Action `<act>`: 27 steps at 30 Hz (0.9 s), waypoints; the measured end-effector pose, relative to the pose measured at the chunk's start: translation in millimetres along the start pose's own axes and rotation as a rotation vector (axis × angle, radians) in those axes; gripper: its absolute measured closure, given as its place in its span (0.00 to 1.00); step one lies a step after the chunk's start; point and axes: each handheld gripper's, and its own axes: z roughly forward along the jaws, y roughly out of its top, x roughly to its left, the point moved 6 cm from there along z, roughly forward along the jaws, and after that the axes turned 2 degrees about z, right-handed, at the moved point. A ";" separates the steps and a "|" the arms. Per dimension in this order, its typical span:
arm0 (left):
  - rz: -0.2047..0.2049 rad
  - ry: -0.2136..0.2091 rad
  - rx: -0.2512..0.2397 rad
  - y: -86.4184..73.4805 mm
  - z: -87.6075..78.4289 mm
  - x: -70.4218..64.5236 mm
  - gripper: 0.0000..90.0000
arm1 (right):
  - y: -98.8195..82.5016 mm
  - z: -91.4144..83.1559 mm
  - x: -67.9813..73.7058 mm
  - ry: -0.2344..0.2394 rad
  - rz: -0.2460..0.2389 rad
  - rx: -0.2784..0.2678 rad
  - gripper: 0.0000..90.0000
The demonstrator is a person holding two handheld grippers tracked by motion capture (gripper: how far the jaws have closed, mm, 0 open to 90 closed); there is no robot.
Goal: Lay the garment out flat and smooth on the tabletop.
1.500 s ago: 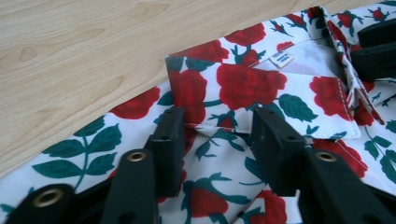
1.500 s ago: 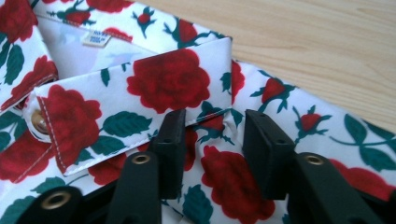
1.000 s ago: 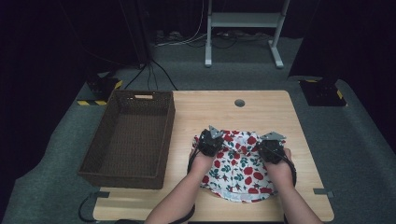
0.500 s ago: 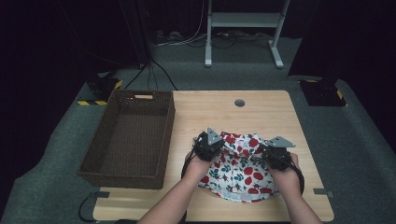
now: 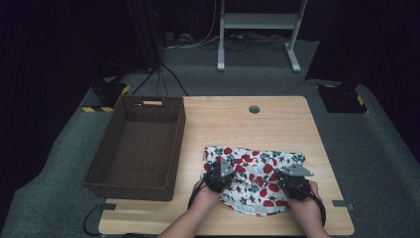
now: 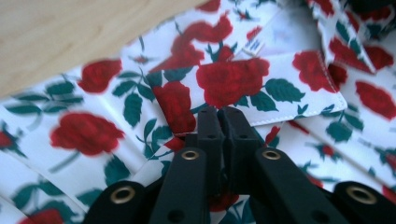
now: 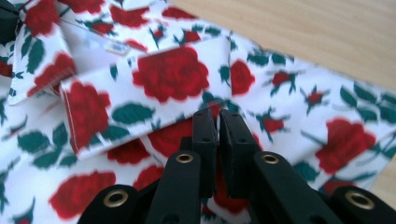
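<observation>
Both tools have slid toward the counter's near edge; left tool (image 6: 220,112) and right tool (image 7: 217,113) nearly together, pinching rose-print cloth (image 5: 257,166).

We count one rose-print garment (image 5: 255,171), one wicker basket (image 5: 174,148), one wooden table (image 5: 277,119), and two grippers: left gripper (image 5: 218,174), right gripper (image 5: 293,182).
</observation>
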 end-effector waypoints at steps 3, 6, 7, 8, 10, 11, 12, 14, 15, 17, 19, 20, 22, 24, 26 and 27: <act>0.003 0.013 -0.013 -0.2 -3.7 0.7 0.85 | -6.0 -2.9 -3.1 0.001 0.009 0.008 0.89; -0.021 0.038 -0.048 8.0 -12.2 6.1 0.77 | -3.5 -7.6 -7.6 0.001 0.024 -0.012 0.87; -0.030 0.046 -0.061 12.2 -14.5 8.2 0.74 | -1.3 -8.5 -8.5 0.002 0.031 -0.018 0.86; -0.036 0.055 -0.070 16.5 -15.8 10.5 0.72 | 1.3 -8.7 -9.3 0.005 0.036 -0.025 0.84; -0.058 0.067 -0.083 24.6 -15.0 15.5 0.67 | 7.3 -6.7 -9.7 0.009 0.048 -0.032 0.81; -0.074 0.072 -0.086 27.8 -12.6 18.2 0.65 | 11.0 -4.7 -9.8 0.015 0.053 -0.038 0.79; -0.085 0.071 -0.079 29.9 -9.0 20.7 0.62 | 14.5 -2.3 -9.5 0.020 0.064 -0.039 0.78; -0.104 0.059 -0.047 30.9 2.3 24.2 0.57 | 22.0 4.6 -8.4 0.032 0.082 -0.043 0.74; -0.109 0.053 -0.037 30.3 6.2 24.4 0.55 | 25.9 9.8 -6.9 0.044 0.096 -0.038 0.70; -0.115 0.039 -0.007 27.4 16.0 24.7 0.52 | 29.6 18.1 -3.7 0.058 0.107 -0.023 0.66; -0.128 0.012 0.018 23.5 23.0 23.9 0.52 | 30.8 28.2 -0.6 0.063 0.104 0.007 0.63; -0.133 0.004 0.025 21.8 25.0 23.2 0.53 | 30.3 32.7 -0.5 0.059 0.102 0.023 0.63; -0.124 -0.015 0.028 19.7 26.4 21.3 0.60 | 28.0 39.1 -0.4 0.060 0.116 0.053 0.63; -0.127 -0.026 0.028 18.5 26.7 20.0 0.64 | 26.0 42.4 -1.0 0.062 0.129 0.070 0.65; -0.106 -0.028 0.029 18.2 26.4 18.4 0.71 | 24.7 43.8 -1.2 0.067 0.131 0.076 0.68; -0.098 -0.025 0.026 18.6 26.0 17.7 0.75 | 23.9 44.1 -0.6 0.068 0.134 0.082 0.72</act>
